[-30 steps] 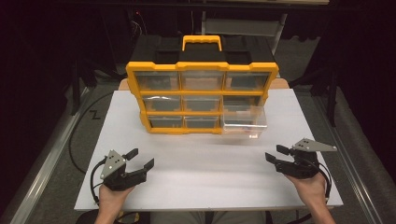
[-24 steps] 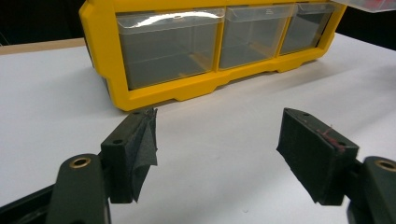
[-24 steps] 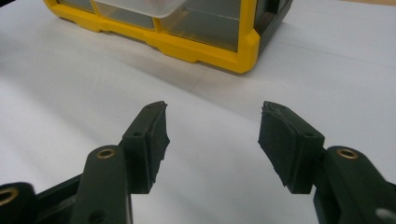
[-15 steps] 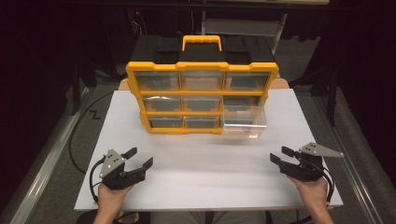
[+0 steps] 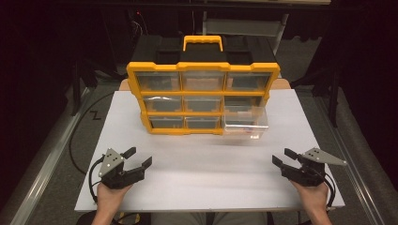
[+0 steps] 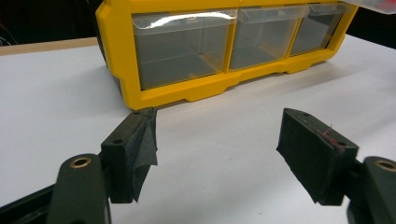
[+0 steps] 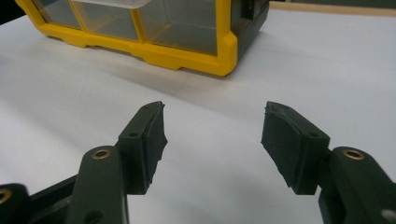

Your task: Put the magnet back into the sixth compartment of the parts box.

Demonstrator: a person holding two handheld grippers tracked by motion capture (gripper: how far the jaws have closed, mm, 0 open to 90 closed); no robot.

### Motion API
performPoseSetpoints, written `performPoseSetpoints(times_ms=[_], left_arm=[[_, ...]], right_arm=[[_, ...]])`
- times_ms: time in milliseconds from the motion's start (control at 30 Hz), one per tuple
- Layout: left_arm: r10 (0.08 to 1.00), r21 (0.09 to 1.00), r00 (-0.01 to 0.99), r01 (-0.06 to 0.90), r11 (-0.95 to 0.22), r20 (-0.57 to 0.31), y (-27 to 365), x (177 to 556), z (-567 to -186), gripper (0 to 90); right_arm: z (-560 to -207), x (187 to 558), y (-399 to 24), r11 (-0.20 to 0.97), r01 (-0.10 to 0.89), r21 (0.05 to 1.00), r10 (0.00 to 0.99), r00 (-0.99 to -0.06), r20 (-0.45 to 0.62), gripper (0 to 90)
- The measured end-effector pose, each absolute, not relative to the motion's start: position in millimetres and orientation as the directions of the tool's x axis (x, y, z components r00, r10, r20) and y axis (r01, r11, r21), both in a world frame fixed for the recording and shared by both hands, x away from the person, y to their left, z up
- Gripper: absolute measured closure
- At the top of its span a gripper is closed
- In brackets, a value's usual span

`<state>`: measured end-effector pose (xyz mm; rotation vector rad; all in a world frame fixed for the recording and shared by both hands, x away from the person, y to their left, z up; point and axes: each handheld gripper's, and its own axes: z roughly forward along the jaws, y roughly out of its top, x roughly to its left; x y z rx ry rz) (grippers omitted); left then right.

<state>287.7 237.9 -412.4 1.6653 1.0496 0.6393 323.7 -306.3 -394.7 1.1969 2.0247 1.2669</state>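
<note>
A yellow organizer [image 5: 202,101] with clear drawers and a yellow handle stands upright at the back of the white table [image 5: 206,187]. One clear drawer [image 5: 245,123] sticks out of its lower right. My left gripper [image 5: 139,156] rests near the front left, open and empty, and looks at the organizer's [image 6: 187,91] bottom row from between its jaws [image 6: 217,126]. At the front right my right gripper [image 5: 282,156] is open with nothing between its fingers; its jaws have just been opening. The right gripper view [image 7: 215,116] shows the organizer's corner [image 7: 224,56] ahead.
Bare white tabletop lies between both grippers and the organizer. A black case [image 5: 155,47] sits behind the organizer. Dark floor and metal rails [image 5: 42,159] flank the table. A cable [image 5: 77,140] loops off the left edge.
The right gripper's jaws have spread a little wider and the hand has drawn slightly toward the near right edge. The left gripper has kept still.
</note>
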Motion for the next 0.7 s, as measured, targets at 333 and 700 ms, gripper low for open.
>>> performPoseSetpoints(times_ms=[333,700], left_arm=[[0.876,0.936,0.475,0.338,-0.096,-0.081,238,288,-414,28.5],[0.88,0.933,0.467,0.348,-0.096,-0.083,239,288,-415,28.4]], right_arm=[[-399,321,-314,0.168,0.421,0.891,0.875,-0.48,0.062,40.7],[-406,316,-319,0.174,0.411,0.895,0.875,-0.482,0.051,40.1]])
